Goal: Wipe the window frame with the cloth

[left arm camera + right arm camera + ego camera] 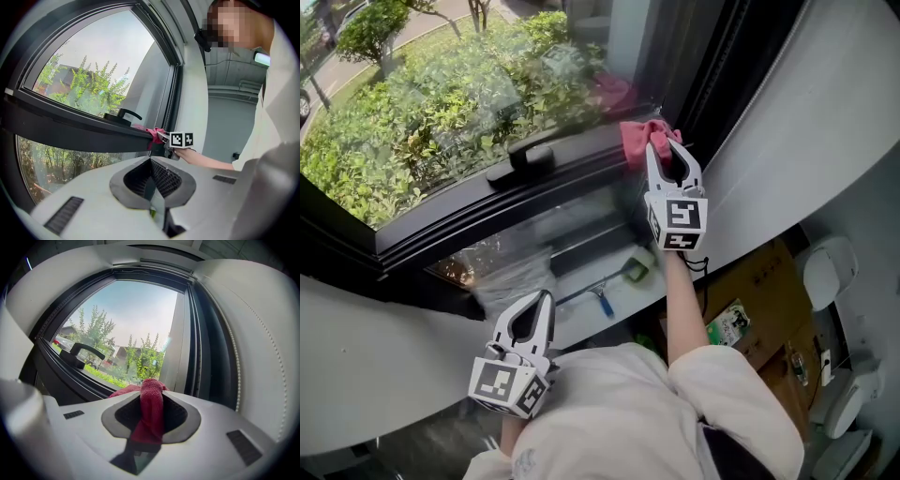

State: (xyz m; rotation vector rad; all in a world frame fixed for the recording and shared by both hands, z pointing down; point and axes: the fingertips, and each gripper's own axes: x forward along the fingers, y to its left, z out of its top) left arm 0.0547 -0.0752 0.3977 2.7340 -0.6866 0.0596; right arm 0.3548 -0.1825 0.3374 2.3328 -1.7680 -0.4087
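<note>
My right gripper (667, 148) is shut on a red cloth (641, 139), which it presses on the black window frame (502, 197) near its right corner. In the right gripper view the cloth (151, 411) fills the gap between the jaws, with the frame (79, 378) just beyond. A black window handle (520, 161) sits on the frame to the cloth's left. My left gripper (542, 302) hangs low by the person's body, shut with nothing in it. The left gripper view shows its jaws closed and, further off, the right gripper (165, 139) with the cloth (153, 134).
A curved white wall panel (806, 131) rises to the right of the window. Below the frame lie a squeegee with a green head (614, 281), cardboard boxes (759, 300) and white appliances (834, 281). Green shrubs (441, 94) show outside through the glass.
</note>
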